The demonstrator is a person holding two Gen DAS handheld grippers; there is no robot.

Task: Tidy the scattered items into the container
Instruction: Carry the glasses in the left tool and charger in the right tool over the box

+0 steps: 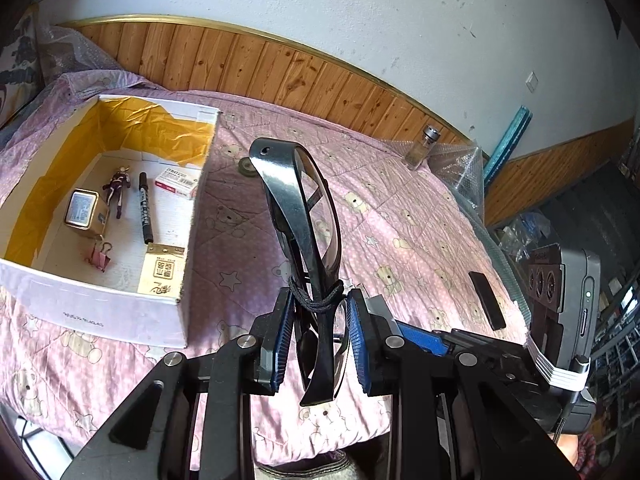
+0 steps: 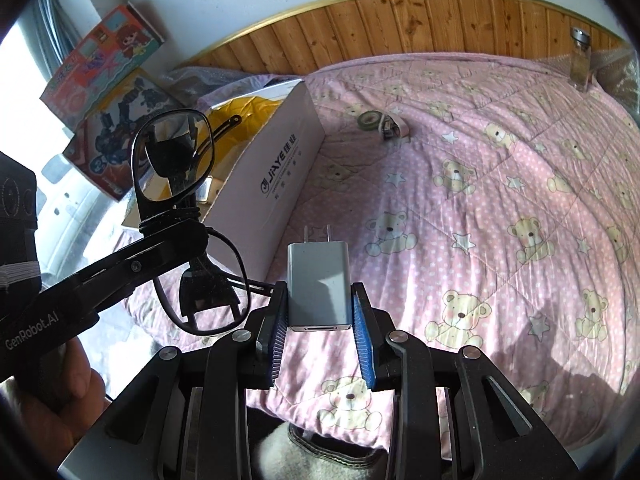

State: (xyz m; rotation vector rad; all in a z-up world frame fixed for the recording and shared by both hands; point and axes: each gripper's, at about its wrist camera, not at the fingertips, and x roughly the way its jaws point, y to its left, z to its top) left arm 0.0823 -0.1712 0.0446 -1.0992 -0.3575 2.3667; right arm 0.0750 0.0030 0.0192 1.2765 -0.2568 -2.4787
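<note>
Nearest me, my left gripper (image 1: 316, 320) is clamped on a folded pair of black glasses (image 1: 308, 216), its blue pads pressed against the frame where a dark cord is wound around it; the glasses stand up out of the jaws, raised above the bed (image 1: 400, 216) with its pink bear-print quilt. My right gripper (image 2: 320, 320) is closed around a grey charger plug (image 2: 319, 284), held by its sides with the two prongs pointing away from me, also lifted clear of the quilt. In the right wrist view I can see the left gripper and glasses off to my left, close to the near right corner of the white box (image 1: 100, 312). Just beyond my left gripper and to the left sits that open box, lined with yellow paper, resting on the quilt. Inside it lie a black marker (image 1: 145, 208), a small tin (image 1: 84, 212), a pink binder clip (image 1: 98, 256), a small figurine (image 1: 118, 188), a flat pack with a brass clip (image 1: 162, 268) and a small white-and-pink carton (image 1: 176, 182). To the right on the quilt, near the bed's edge, a flat black bar (image 1: 487, 300) lies by itself. Farther back, just past the box's far right corner, I can see a roll of tape (image 2: 369, 119) with a small lighter-like thing (image 2: 394, 128) beside it. At the far right a glass jar with a metal lid (image 1: 420, 148) stands upright near the wooden wall panel (image 1: 280, 68).
</note>
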